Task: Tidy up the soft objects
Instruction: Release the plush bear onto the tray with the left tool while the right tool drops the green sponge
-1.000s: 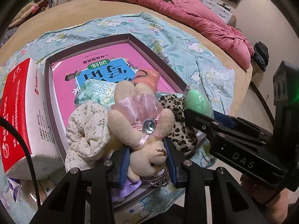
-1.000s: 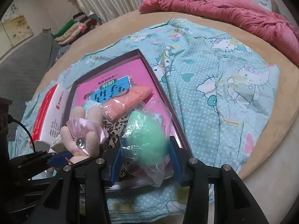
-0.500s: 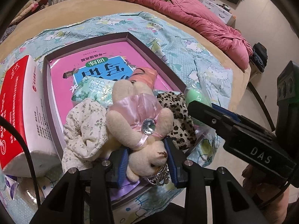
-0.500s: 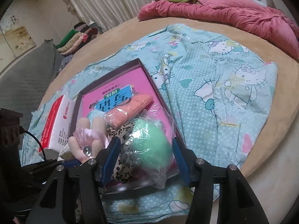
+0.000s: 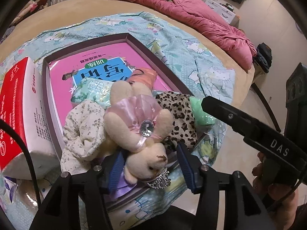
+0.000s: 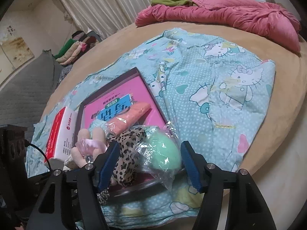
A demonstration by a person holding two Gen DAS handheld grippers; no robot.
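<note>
1. Left wrist view: the left tool (image 5: 151, 168) sits low in the frame with its jaws opening around the head of the plush bunny (image 5: 138, 128). The left pad lies at the bunny's cheek; a gap shows on the right side.
2. The bunny lies at the near end of the tray (image 5: 163, 61), centre of the frame, on top of a floral cloth (image 5: 82, 126) to its left and beside a leopard cloth (image 5: 180, 115) to its right.
3. A pink book (image 5: 107, 65) covers the tray floor, upper centre.
4. A tissue pack (image 5: 21, 113) stands just outside the tray, at the left edge.
5. The right tool's body crosses the right of this frame, with a hand (image 5: 276, 187) under it.
6. Right wrist view: the right tool (image 6: 147, 163) is low centre, jaws opening, with the bagged green sponge (image 6: 165, 153) between the pads and clear of both.
7. The sponge rests on the tray's near right corner, touching the leopard cloth (image 6: 128, 149).
8. An orange roll (image 6: 130, 117) lies on the book just above them.
9. The tray sits on a blue cartoon sheet (image 6: 220, 95) spread over the bed (image 6: 287, 61); a pink quilt (image 6: 230, 13) is bunched at the upper right.
</note>
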